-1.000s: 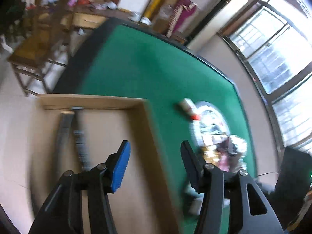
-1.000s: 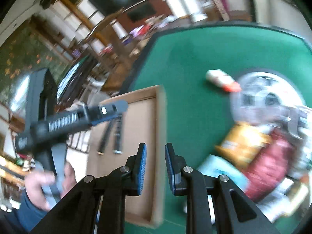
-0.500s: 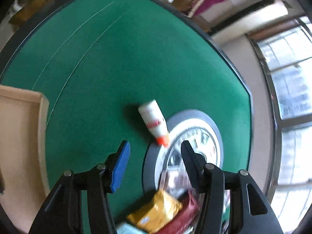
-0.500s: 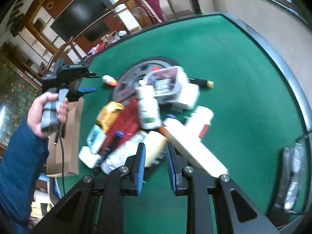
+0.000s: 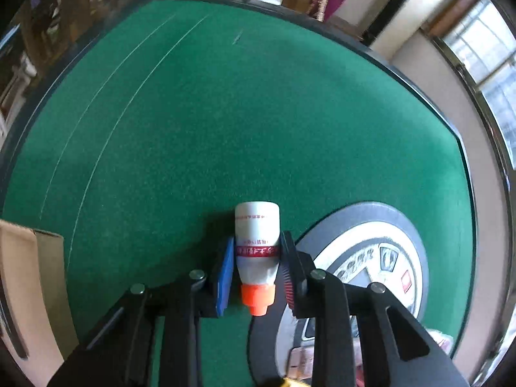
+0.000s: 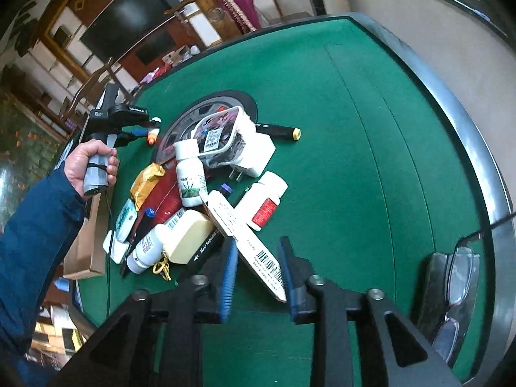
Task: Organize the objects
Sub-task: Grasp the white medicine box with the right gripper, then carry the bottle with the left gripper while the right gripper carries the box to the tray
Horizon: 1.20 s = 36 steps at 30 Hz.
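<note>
A small white bottle with an orange cap [image 5: 256, 251] lies on the green felt table [image 5: 225, 113], cap toward me. My left gripper [image 5: 257, 258] has its two pads around the bottle's body, touching or nearly touching both sides. In the right wrist view the left gripper [image 6: 146, 129] shows far left with the bottle's orange cap [image 6: 151, 137]. My right gripper [image 6: 258, 264] is open, its pads on either side of the barcode end of a long white box [image 6: 245, 238] at the near edge of a pile of bottles, packets and pens [image 6: 193, 187].
A cardboard tray [image 5: 29, 290] lies at the table's left edge; it also shows in the right wrist view [image 6: 87, 242]. A round wheel-print mat [image 5: 371, 258] lies under the pile. Spectacles [image 6: 451, 293] lie at the right rim. Chairs and shelves stand beyond the table.
My left gripper moved from over the tray down to the white bottle and narrowed around it. My right gripper swung to the pile, opened and came around the long box's end.
</note>
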### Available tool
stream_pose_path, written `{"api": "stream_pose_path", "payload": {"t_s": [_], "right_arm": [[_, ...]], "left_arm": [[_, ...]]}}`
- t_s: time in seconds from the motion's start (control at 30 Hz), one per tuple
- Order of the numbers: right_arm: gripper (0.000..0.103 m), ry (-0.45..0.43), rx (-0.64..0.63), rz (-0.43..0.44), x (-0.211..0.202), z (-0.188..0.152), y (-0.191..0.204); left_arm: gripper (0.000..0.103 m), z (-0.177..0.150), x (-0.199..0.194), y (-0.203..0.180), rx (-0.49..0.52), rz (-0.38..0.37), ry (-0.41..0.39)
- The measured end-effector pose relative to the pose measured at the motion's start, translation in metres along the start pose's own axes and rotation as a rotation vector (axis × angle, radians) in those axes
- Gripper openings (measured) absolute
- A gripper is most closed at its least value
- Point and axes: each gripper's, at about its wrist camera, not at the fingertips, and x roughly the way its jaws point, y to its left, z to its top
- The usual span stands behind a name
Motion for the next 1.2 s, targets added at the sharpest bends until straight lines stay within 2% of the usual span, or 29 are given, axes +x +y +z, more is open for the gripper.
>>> {"api": "stream_pose_path", "payload": {"t_s": [0.27, 0.33, 0.37, 0.43, 0.5, 0.57, 0.63, 0.8, 1.07, 1.2], "right_arm": [[0.039, 0.078, -0.175, -0.038, 0.032, 0.000, 0.021], [0.046, 0.101, -0.202, -0.028, 0.043, 0.001, 0.023], [0.049, 0.102, -0.223, -0.055, 0.048, 0.002, 0.025], [0.049, 0.120, -0.250, -0.069, 0.058, 0.004, 0.025], [0.047, 0.158, -0.267, -0.069, 0.070, 0.003, 0.026], [0.035, 0.143, -0.303, -0.075, 0.072, -0.002, 0.031], [0.033, 0.141, -0.335, -0.138, 0.073, -0.009, 0.040], [0.030, 0.109, -0.261, -0.162, 0.060, -0.023, 0.041], [0.030, 0.037, -0.098, -0.070, 0.015, -0.049, 0.038], [0.030, 0.023, -0.064, -0.029, 0.009, -0.056, 0.059]], "left_arm": [[0.026, -0.050, -0.021, 0.009, 0.124, -0.041, 0.008], [0.026, -0.065, -0.032, 0.011, 0.154, -0.067, -0.005], [0.026, -0.071, -0.037, 0.011, 0.165, -0.084, -0.009], [0.026, -0.084, -0.051, 0.010, 0.183, -0.112, -0.021], [0.026, -0.094, -0.063, 0.012, 0.199, -0.150, -0.035], [0.026, -0.100, -0.075, 0.016, 0.213, -0.170, -0.046], [0.026, -0.102, -0.087, 0.016, 0.223, -0.199, -0.052], [0.026, -0.130, -0.114, 0.024, 0.253, -0.231, -0.075], [0.026, -0.161, -0.145, 0.039, 0.283, -0.256, -0.091], [0.026, -0.175, -0.154, 0.041, 0.280, -0.269, -0.094]]}}
